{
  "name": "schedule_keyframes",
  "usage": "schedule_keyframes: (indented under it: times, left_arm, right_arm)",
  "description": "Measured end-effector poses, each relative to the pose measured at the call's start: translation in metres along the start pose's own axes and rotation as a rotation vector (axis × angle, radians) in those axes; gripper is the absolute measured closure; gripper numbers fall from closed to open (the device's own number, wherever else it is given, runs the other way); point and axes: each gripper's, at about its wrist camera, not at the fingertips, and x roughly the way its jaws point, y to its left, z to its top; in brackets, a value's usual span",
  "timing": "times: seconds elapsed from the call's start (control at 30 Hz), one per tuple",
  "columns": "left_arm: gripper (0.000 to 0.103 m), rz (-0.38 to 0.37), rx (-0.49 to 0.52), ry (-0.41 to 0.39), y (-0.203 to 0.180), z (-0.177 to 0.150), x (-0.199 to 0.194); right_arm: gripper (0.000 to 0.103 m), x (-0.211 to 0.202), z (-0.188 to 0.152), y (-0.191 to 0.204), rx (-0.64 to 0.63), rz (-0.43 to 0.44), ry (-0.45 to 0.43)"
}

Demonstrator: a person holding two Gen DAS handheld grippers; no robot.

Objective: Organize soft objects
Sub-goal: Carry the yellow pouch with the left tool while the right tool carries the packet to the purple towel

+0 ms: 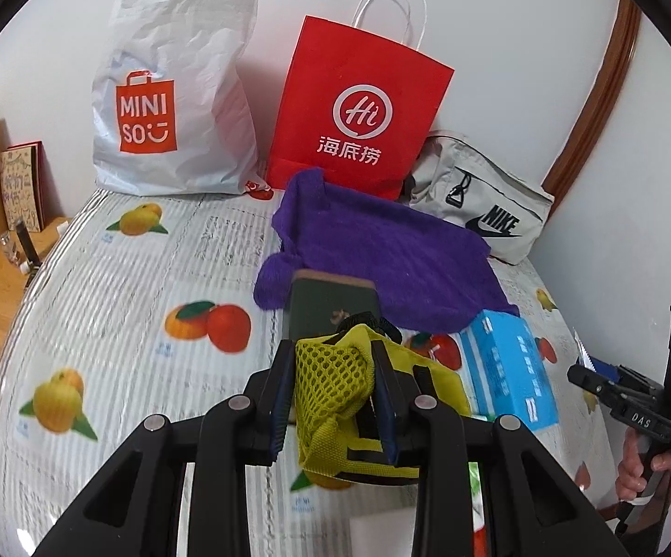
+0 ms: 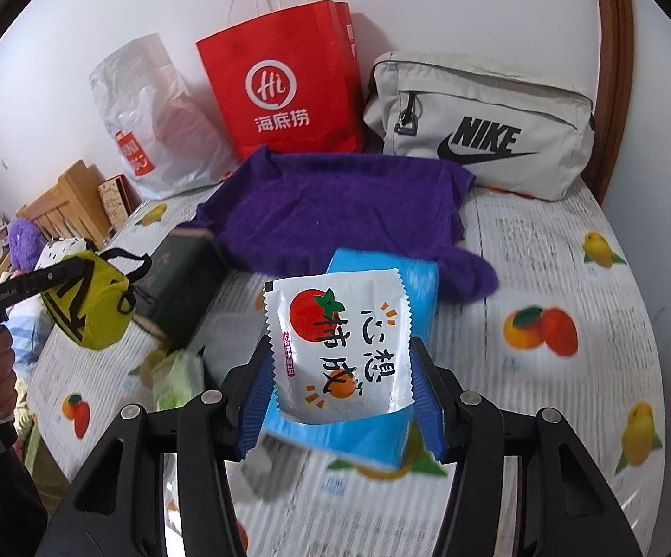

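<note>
Your left gripper [image 1: 335, 394] was clamped narrow on the yellow mesh pouch [image 1: 345, 385], pads biting its netted side, pouch hanging off the table w/ its bulk drooping below and toward you. Your right gripper [image 2: 342, 390] sat mid-width, pinching the white snack packet [image 2: 342, 348] by its lower edges; packet stood upright betw. the jaws, long axis running away from you, clear of the blue tissue pack [image 2: 382, 278] beneath it. Both items were airborne, so what mattered was where each one goes. Straight ahead of both grippers, past the purple towel [image 1: 382, 250], stood the red paper bag [image 1: 358, 111] w/ its mouth up; the white plastic bag [image 1: 173, 93] was ahead-left of your left gripper, the grey Nike pouch [image 2: 479, 125] ahead-right of your right one. Judging by that, your left hand was nearer the white bag, your right nearer the grey pouch, and the red bag lay roughly equal for both. Whichever you meant, the towel lay flat betw. you and all three, so you'd prob. need to carry over it, not through. The dark green box [image 1: 331, 301] sat just beyond your left jaws, close under the pouch.
</note>
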Motion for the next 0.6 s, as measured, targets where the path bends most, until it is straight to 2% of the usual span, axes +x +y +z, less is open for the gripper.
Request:
schedule_keyframes:
  times: [0.4,0.6]
  left_arm:
    - [0.074,-0.006,0.025,0.037,-0.007,0.06,0.05]
    - [0.074,-0.004,0.036,0.062,-0.008,0.095,0.094]
  right_arm:
    - [0.049,0.044,0.066,-0.019,0.011,-0.009,-0.003]
    - [0.049,0.07,0.094,-0.03,0.025,-0.035,-0.008]
